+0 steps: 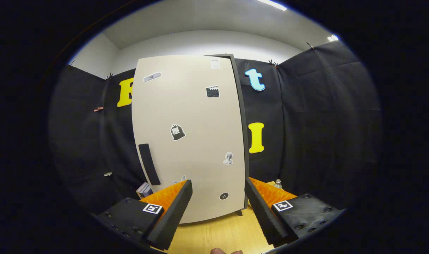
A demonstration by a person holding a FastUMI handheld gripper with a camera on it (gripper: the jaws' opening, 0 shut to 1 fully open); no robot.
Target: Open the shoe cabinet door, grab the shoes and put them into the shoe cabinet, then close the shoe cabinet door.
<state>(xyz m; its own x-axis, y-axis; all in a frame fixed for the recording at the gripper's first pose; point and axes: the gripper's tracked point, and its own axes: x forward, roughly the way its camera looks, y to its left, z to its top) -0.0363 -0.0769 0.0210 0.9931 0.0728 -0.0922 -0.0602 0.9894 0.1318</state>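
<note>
The shoe cabinet (189,137) stands upright on a pale wood-grain floor (218,234), straight ahead of the gripper (218,192). Its door (186,106) is a smooth, flat beige panel, shut, with a dark frame edge along the right side and a slim black oblong handle (149,164) low on the left. 6 or so small stickers (177,132) dot the panel. The gripper is spread wide and holds nothing; its 2 fingers (172,215) have ribbed inner faces and frame the door's lower part without touching it. Just left of the cabinet's base sit a few stacked books (143,190); a small bottle (277,183) stands at the right.
</note>
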